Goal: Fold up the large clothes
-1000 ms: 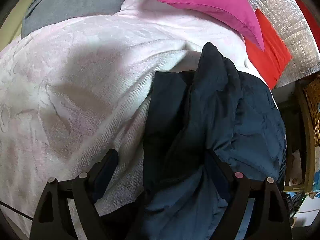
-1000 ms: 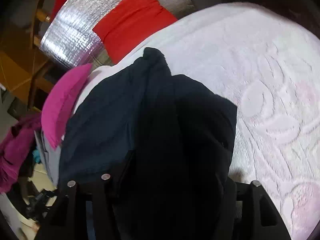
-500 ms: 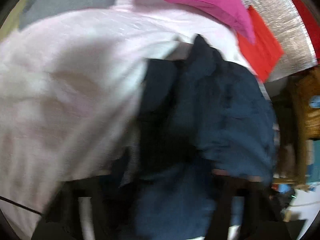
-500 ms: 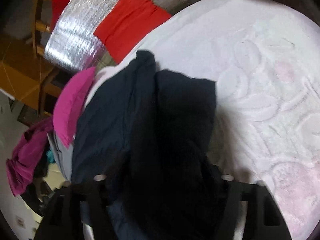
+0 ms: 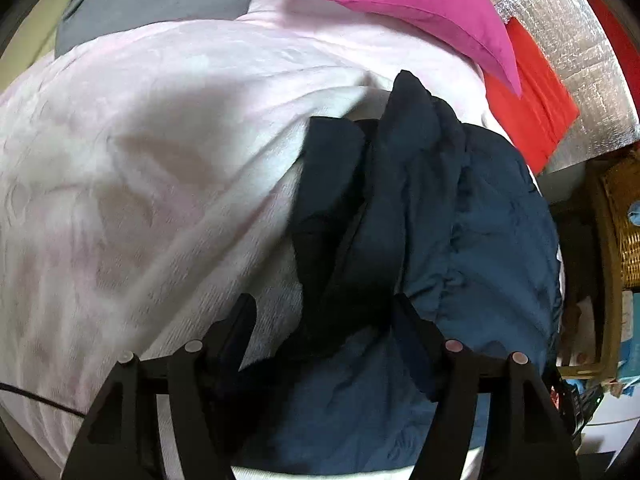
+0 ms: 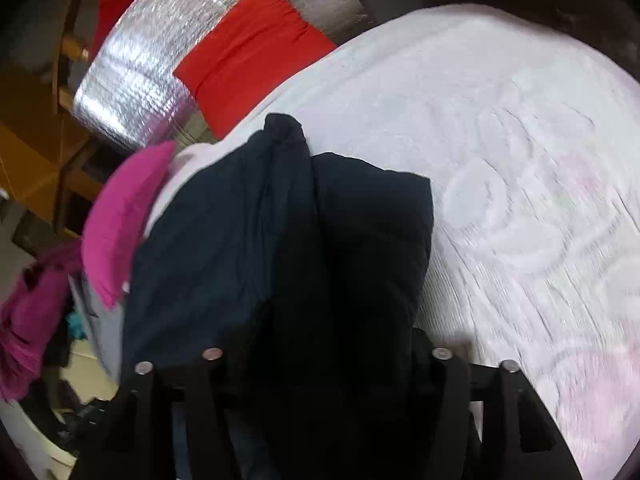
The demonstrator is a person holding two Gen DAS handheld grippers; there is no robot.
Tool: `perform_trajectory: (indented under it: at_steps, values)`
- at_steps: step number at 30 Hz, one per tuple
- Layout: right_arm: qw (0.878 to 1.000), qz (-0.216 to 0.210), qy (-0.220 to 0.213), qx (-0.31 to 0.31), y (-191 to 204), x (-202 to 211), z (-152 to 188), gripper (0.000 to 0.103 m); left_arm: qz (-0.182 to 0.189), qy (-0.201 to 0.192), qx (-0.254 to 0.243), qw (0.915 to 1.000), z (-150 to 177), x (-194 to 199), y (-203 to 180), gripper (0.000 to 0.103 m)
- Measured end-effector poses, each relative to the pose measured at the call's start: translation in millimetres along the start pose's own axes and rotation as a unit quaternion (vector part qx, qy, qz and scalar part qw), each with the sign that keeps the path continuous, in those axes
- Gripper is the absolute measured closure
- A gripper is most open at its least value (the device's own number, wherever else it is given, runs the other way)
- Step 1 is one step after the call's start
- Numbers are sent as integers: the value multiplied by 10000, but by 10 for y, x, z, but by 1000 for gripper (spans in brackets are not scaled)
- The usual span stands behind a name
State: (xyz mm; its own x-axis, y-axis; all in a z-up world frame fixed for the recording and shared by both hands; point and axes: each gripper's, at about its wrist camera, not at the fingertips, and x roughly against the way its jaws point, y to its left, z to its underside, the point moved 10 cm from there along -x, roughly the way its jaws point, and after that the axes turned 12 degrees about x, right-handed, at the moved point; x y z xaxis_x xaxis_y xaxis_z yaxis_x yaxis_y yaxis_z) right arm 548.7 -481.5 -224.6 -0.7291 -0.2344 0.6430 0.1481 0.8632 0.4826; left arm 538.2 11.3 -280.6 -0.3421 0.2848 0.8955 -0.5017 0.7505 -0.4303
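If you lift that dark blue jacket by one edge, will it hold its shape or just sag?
Probably sag: the dark blue jacket already lies in soft creases and folded ridges on the pale bedspread. It looks slightly padded, so likely bulky yet light. Its smooth fabric may slip from a loose grip.

A bulky dark navy padded jacket (image 5: 472,216) lies bunched and partly folded on the pale pink embossed blanket (image 5: 160,140), its rumpled folds heaped along that blanket's edge, one sleeve-like ridge raised.
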Motion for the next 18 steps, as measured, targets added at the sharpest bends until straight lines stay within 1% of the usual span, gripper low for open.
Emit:
perform_trajectory:
  at_steps: [2, 3, 4, 5, 6, 8, 9, 11, 12, 14, 15, 17, 18]
  values:
    - [9996, -71, -227, -157, -35, 219, 52, 32, -56, -175, -16, 9998, 41, 117, 34, 33]
    - [9989, -148, -367, -243, -55, 361, 87, 30, -110, -319, -43, 9994, 64, 196, 51, 33]
    - [9979, -256, -499, -315, -67, 500, 131, 29, -173, -559, -98, 9982, 95, 314, 61, 33]
    - [9973, -316, -554, -355, -75, 561, 148, 28, -236, -843, -175, 9960, 129, 443, 57, 33]
    - [9962, -425, -619, -440, -78, 690, 234, 26, -298, -1204, -326, 9917, 188, 604, 27, 33]
    - [9943, -676, -650, -512, -8, 821, 342, 24, -233, -1587, -659, 9849, 331, 809, -84, 32]
    - [9938, -744, -654, -508, 24, 852, 408, 22, -138, -1652, -738, 9834, 422, 873, -120, 30]
    - [9924, -954, -573, -526, 144, 832, 589, 21, 131, -1646, -590, 9845, 590, 890, -153, 26]
    - [9916, -1049, -493, -580, 189, 790, 676, 21, 299, -1551, -464, 9864, 714, 849, -131, 26]
    - [9906, -1150, -350, -650, 236, 701, 796, 21, 540, -1164, -176, 9916, 905, 687, -71, 26]
    - [9902, -1181, -266, -701, 265, 611, 855, 21, 622, -874, 16, 9942, 990, 557, -30, 26]
    - [9875, -1283, -156, -906, 305, 445, 914, 21, 803, -470, 394, 9949, 1061, 371, -4, 26]
    - [9859, -1359, -120, -974, 323, 389, 930, 21, 890, -362, 520, 9940, 1065, 315, -4, 26]
